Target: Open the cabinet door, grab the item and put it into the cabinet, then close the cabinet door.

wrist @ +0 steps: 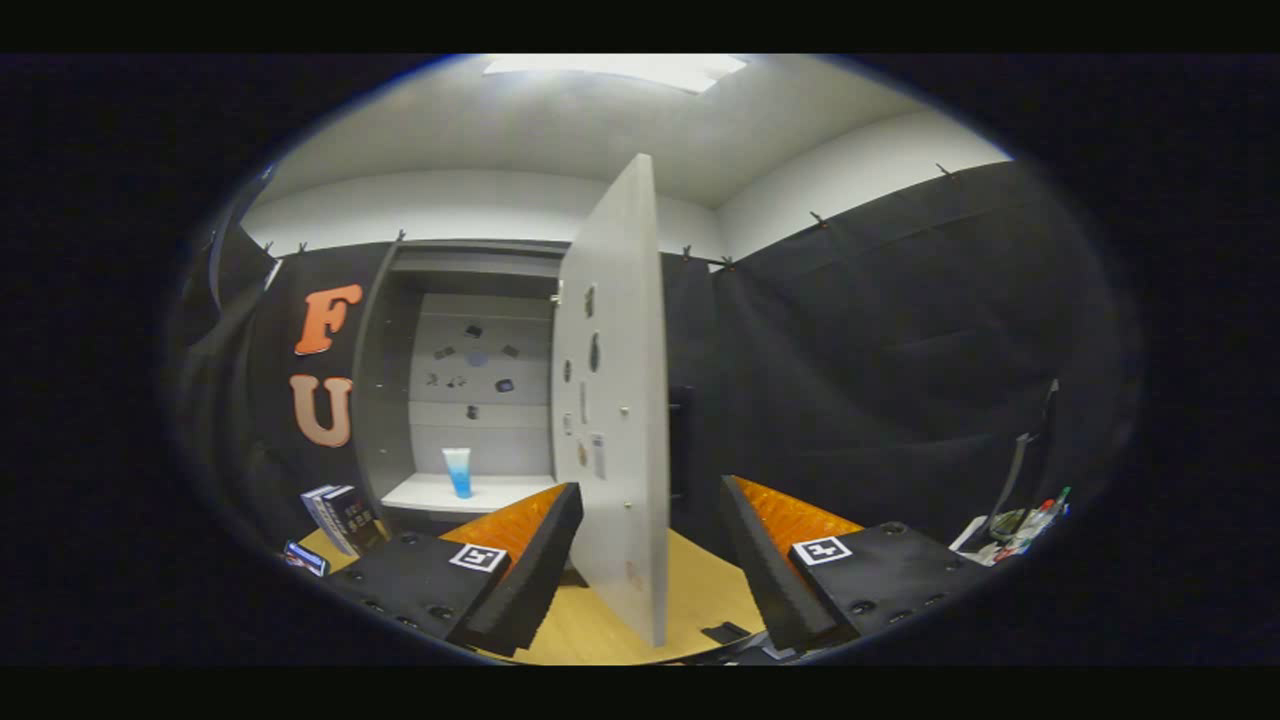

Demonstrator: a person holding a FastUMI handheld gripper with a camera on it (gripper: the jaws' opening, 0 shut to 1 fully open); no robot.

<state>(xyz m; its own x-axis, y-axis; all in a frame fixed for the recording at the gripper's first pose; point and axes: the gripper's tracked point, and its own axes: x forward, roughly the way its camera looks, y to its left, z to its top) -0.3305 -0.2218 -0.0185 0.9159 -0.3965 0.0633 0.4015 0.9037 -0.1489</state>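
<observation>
Cabinet door (612,400) stands swung open, its edge between your gripper's (650,560) spread fingers, which grasp nothing. Beyond them, a blue-and-white tube (458,472) stands upright on the cabinet (470,380) shelf; books (340,515) lean beside it on the wooden table (700,600).

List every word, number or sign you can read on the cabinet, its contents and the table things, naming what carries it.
Books beside the cabinet: cover print too blurred to read.
Tube in the cabinet: nothing readable.
Cabinet door and back panel: stickers too small to read.
Gripper, open, door edge between its fingers: square markers, patterns, no words.
</observation>
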